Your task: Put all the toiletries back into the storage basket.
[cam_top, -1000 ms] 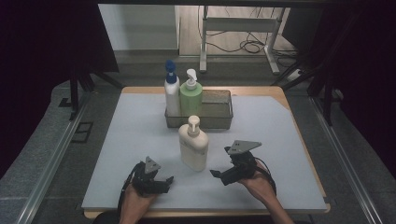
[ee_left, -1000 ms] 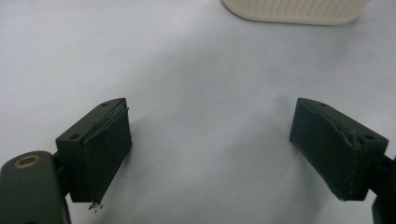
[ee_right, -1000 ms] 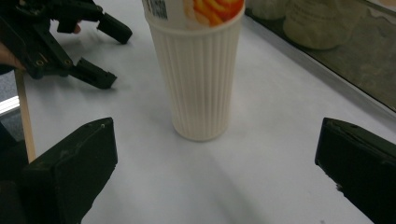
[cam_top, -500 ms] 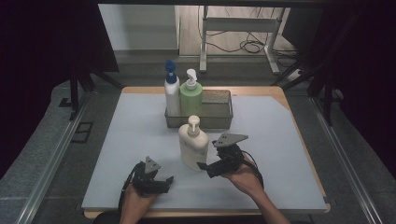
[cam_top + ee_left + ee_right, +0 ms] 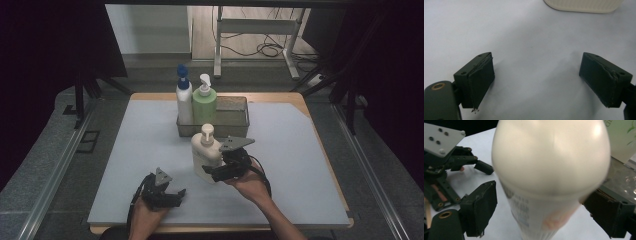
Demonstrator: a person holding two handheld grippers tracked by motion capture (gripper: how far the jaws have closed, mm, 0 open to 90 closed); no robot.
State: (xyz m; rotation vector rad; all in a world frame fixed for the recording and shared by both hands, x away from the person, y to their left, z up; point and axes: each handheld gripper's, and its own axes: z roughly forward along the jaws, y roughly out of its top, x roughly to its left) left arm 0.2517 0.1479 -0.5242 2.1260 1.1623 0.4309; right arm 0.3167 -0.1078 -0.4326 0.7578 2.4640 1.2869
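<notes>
A cream pump bottle (image 5: 204, 151) stands upright near the middle of the pale mat. My right gripper (image 5: 214, 173) has come in from the right at its lower body, and the bottle (image 5: 549, 165) sits between the two black jaws. The jaws have just been closing, but a gap still shows at the left pad (image 5: 482, 210). My left gripper (image 5: 172, 194) rests on the mat at the front left, open with nothing between its jaws. In the left gripper view (image 5: 536, 80) the bottle's base (image 5: 584, 5) lies ahead, apart from the gripper.
A metal tray (image 5: 235, 117) stands behind the cream bottle, holding a white bottle with a blue pump (image 5: 183, 100) and a green bottle (image 5: 204, 102). The mat (image 5: 300, 150) is bare to the right. The left gripper (image 5: 449, 157) shows in the right gripper view.
My right gripper has moved left and slightly up to the cream bottle, which now sits between its jaws. The left gripper has stayed put.
</notes>
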